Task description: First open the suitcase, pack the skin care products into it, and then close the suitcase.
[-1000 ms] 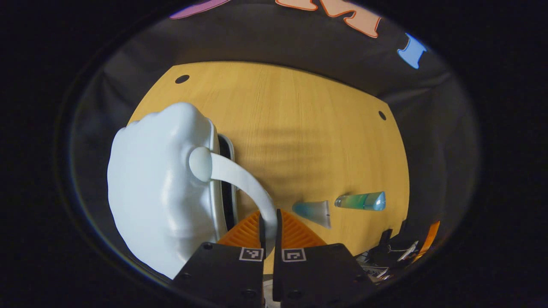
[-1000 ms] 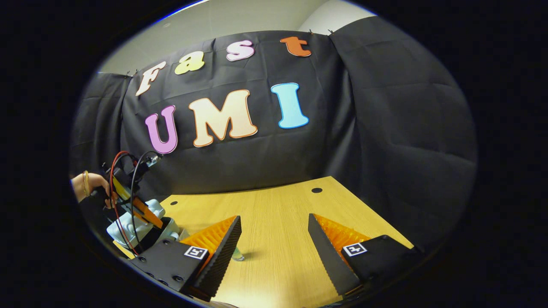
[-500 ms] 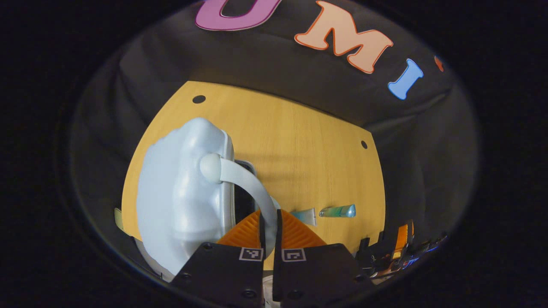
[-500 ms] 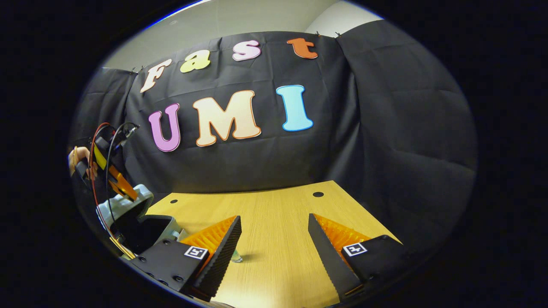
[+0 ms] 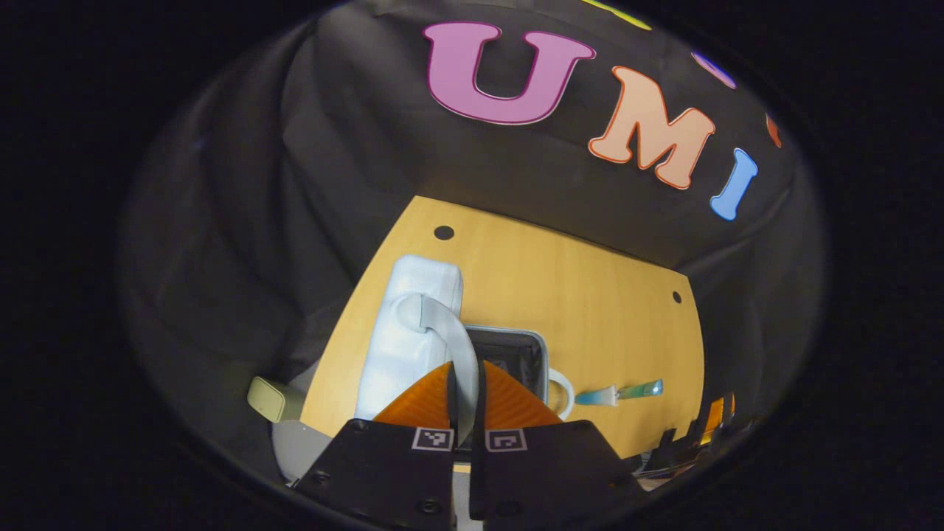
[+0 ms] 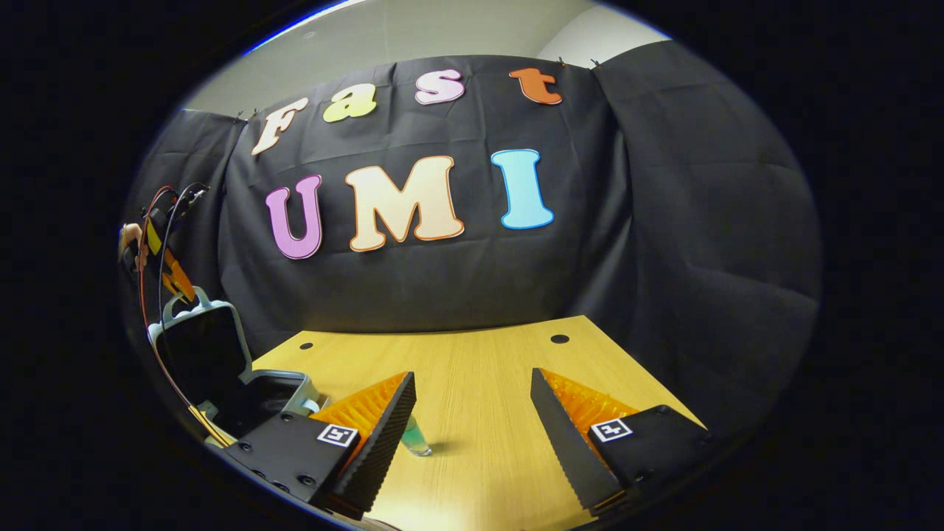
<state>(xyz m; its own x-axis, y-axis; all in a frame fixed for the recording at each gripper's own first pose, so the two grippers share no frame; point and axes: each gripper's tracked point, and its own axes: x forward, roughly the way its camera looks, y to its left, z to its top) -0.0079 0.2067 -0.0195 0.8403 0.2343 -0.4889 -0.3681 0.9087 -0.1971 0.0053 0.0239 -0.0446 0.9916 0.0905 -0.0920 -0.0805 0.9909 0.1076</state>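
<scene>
In the left gripper view the suitcase lid [image 5: 413,332] stands raised just ahead and to the left of the left gripper [image 5: 466,383], whose fingers are pressed together on the pale handle strap [image 5: 453,335] of this lid. To the right of the strap the dark inside of the suitcase base [image 5: 509,354] lies open, so I judge the first step, opening the suitcase, almost finished. Further right of the fingers, on the wooden table [image 5: 590,295], two skin care tubes [image 5: 618,393] lie in a line near the base but outside it; nothing seems packed yet. In the right gripper view the right gripper [image 6: 472,413] hangs low over the table with its fingers spread wide and holding nothing, and one tube end [image 6: 414,436] shows just beside its left finger. The packing and the closing remain to do
</scene>
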